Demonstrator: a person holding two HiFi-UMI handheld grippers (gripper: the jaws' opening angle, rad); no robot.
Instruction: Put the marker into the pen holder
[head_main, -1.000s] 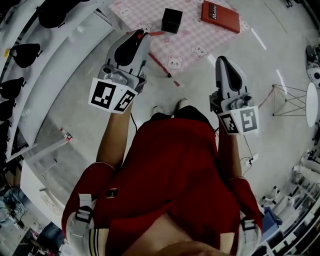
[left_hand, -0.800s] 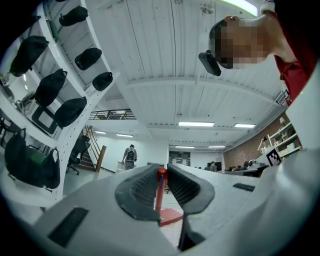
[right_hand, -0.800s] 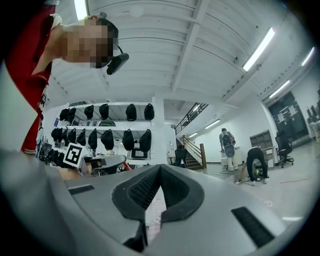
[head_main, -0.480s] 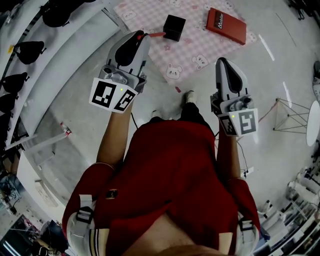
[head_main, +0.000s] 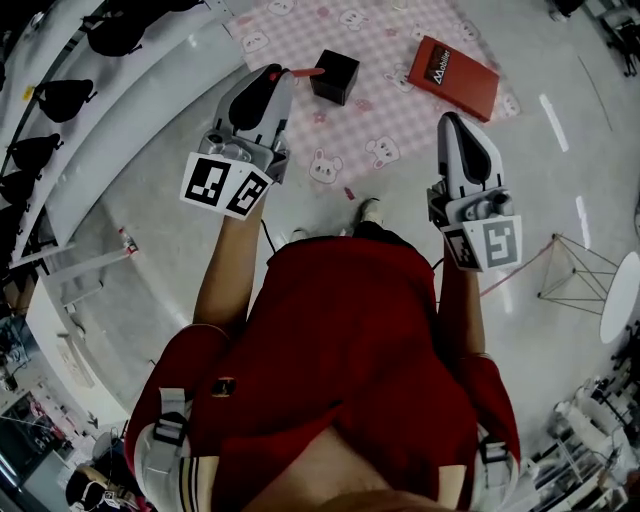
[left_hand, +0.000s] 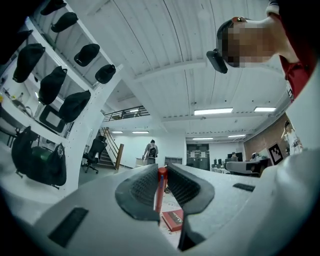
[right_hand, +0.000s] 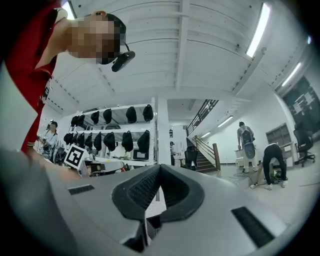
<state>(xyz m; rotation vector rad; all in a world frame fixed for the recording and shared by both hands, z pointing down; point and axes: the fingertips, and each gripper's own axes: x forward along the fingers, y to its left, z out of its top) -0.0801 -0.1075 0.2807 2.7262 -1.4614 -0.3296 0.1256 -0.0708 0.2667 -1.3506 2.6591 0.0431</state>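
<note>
A red marker (head_main: 304, 72) sticks out sideways from my left gripper (head_main: 277, 73), which is shut on it. The marker's tip lies just left of the black cube pen holder (head_main: 335, 77), which stands on a pink checked mat (head_main: 400, 110) on the floor. In the left gripper view the marker (left_hand: 160, 190) stands upright between the ribbed pads of the left gripper (left_hand: 161, 171). My right gripper (head_main: 452, 124) hovers to the right, over the mat's near edge. The right gripper (right_hand: 159, 169) has its jaws closed together with nothing between them.
A red book (head_main: 453, 77) lies on the mat right of the holder and shows again as the red book (left_hand: 173, 220) below the jaws. White shelves with black caps (head_main: 60, 100) run along the left. A wire stand (head_main: 572, 270) and a white round table (head_main: 618, 298) are at the right.
The mat, the holder and the red book have slid down and nearer in the head view. The marker's tip in my left gripper now lies close beside the holder. Both grippers keep their hold.
</note>
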